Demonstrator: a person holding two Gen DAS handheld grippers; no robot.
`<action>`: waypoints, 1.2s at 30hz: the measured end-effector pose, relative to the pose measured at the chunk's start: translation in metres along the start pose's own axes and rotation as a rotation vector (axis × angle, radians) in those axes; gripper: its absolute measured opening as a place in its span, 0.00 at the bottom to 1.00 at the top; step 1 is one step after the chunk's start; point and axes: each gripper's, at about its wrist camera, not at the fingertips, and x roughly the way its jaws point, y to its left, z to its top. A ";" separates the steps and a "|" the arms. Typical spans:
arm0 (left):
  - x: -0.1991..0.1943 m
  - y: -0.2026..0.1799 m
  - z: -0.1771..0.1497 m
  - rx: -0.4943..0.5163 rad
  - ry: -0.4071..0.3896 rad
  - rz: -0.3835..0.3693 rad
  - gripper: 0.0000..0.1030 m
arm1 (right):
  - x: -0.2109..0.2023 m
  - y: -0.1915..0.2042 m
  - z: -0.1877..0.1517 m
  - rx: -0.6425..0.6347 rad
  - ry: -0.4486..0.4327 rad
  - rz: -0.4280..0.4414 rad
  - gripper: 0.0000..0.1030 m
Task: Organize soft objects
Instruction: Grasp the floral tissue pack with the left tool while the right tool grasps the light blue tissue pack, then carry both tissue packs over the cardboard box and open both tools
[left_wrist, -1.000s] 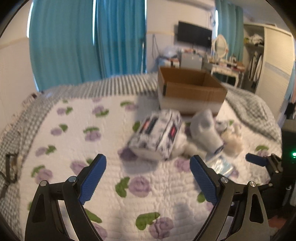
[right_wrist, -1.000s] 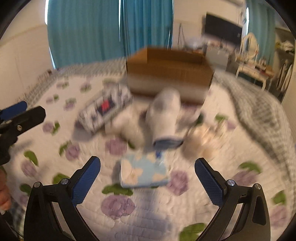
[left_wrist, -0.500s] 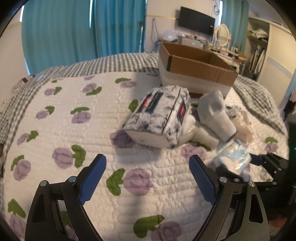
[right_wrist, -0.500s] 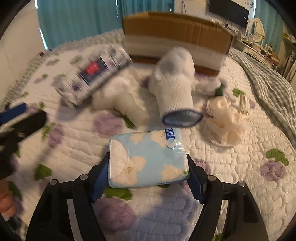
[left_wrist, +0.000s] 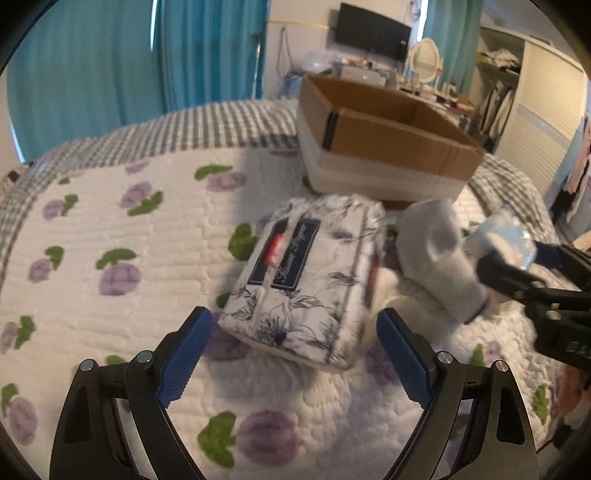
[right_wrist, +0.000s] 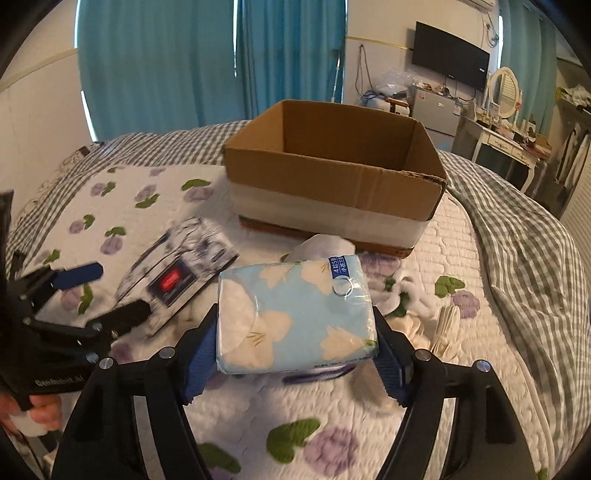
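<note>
On your left, your left gripper (left_wrist: 293, 354) stood wide around the floral tissue pack (left_wrist: 308, 277) on the quilt (left_wrist: 110, 229), while your right gripper (right_wrist: 295, 341) clamped the blue tissue pack (right_wrist: 295, 317), lifted short of the seemingly empty cardboard box (right_wrist: 332, 184), so most sorting remained.

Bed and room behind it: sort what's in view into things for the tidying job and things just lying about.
For the job:
- blue tissue pack, held in the right hand-held gripper
- floral tissue pack
- white sock
- cream bundle
- cardboard box
- open left hand-held gripper

Just lying about:
- wall TV
- vanity mirror
- teal curtains
</note>
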 end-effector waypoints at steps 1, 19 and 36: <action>0.005 0.002 0.000 -0.009 0.010 0.002 0.88 | 0.003 -0.002 0.000 0.003 0.001 -0.001 0.72; -0.026 -0.003 0.015 -0.055 -0.046 -0.023 0.62 | -0.007 -0.007 -0.014 0.059 0.008 0.064 0.72; -0.111 -0.055 0.115 0.075 -0.288 -0.020 0.62 | -0.126 -0.039 0.098 -0.007 -0.253 0.059 0.72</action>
